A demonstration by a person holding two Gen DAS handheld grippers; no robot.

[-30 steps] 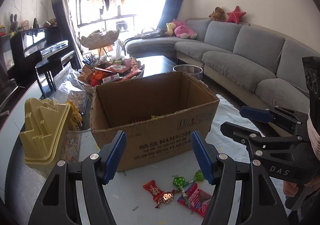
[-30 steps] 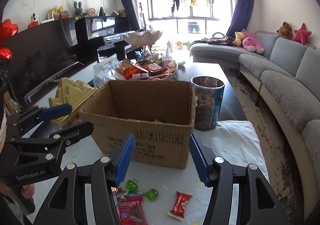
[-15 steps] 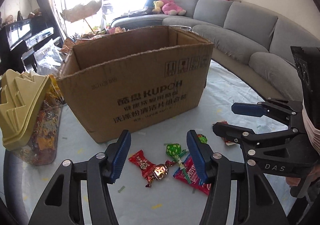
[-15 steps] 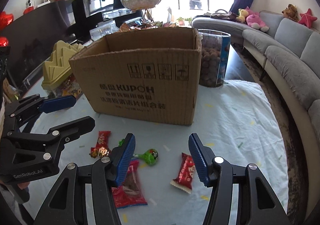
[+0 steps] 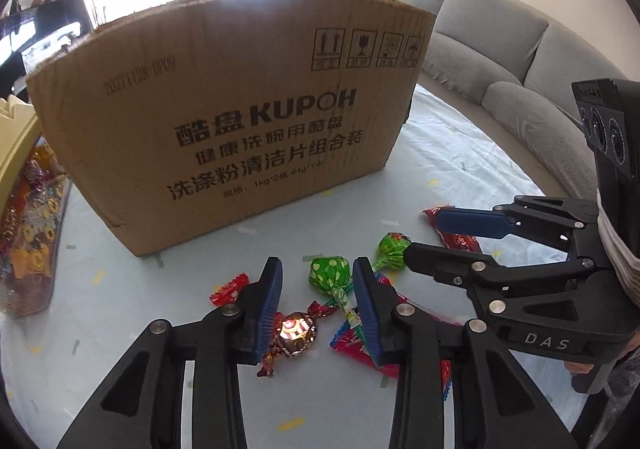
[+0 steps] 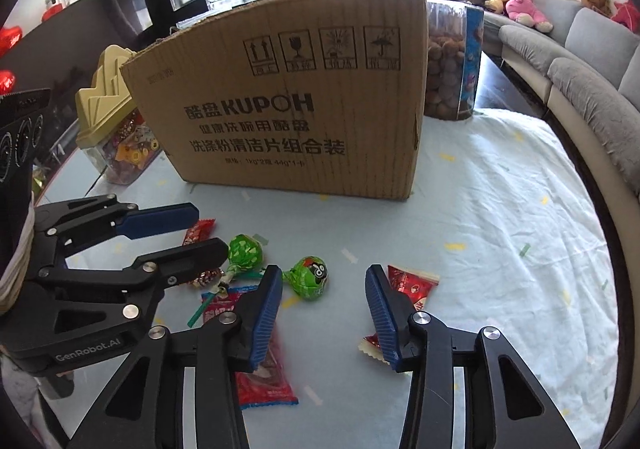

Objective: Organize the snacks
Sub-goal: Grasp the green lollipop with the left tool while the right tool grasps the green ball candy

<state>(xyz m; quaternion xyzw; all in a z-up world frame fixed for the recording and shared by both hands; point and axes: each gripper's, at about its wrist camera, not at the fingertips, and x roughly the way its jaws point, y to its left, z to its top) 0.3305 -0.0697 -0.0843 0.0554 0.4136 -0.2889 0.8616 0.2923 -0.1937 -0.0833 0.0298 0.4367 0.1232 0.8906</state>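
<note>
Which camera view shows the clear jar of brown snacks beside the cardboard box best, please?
The right wrist view: the clear jar stands in plain sight at the cardboard box's right end. In the left wrist view the box hides it entirely.

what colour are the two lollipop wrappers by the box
Both lollipop wrappers are green with lighter markings, clearest in the right wrist view.

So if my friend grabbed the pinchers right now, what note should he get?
Left gripper: closing, nothing pinched yet; a foil candy and a green lollipop lie between its jaws.
Right gripper: closing, empty; another green lollipop lies between its jaws, a red packet beside its finger.
All these snacks lie on the cloth before the cardboard box.
Left: grab them, drop them in the box.
</note>
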